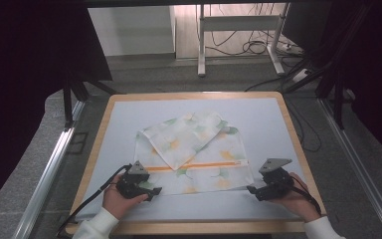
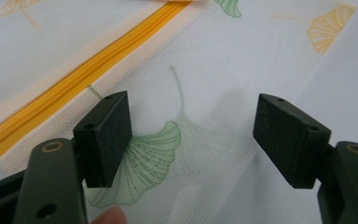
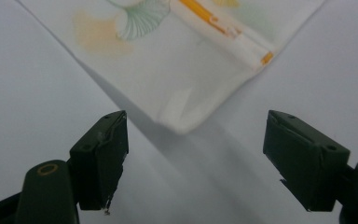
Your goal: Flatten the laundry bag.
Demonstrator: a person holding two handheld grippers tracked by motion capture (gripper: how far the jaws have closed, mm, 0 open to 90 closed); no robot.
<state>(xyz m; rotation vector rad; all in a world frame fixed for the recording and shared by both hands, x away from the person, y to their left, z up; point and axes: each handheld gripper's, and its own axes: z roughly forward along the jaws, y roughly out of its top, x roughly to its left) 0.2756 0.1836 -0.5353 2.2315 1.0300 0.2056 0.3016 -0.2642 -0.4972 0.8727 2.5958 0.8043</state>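
Hiding behind L tool (image 1: 154, 190), pouch (image 1: 199, 154) corner; R tool (image 1: 251, 189) open.

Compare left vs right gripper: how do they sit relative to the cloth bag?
The left gripper hangs over the cloth bag, with printed fabric between its jaws; the right gripper is just off the bag's near corner, with bare mat under its jaws. The left gripper faces the orange zipper at mid-length; the right faces its end. Both are open, holding nothing.
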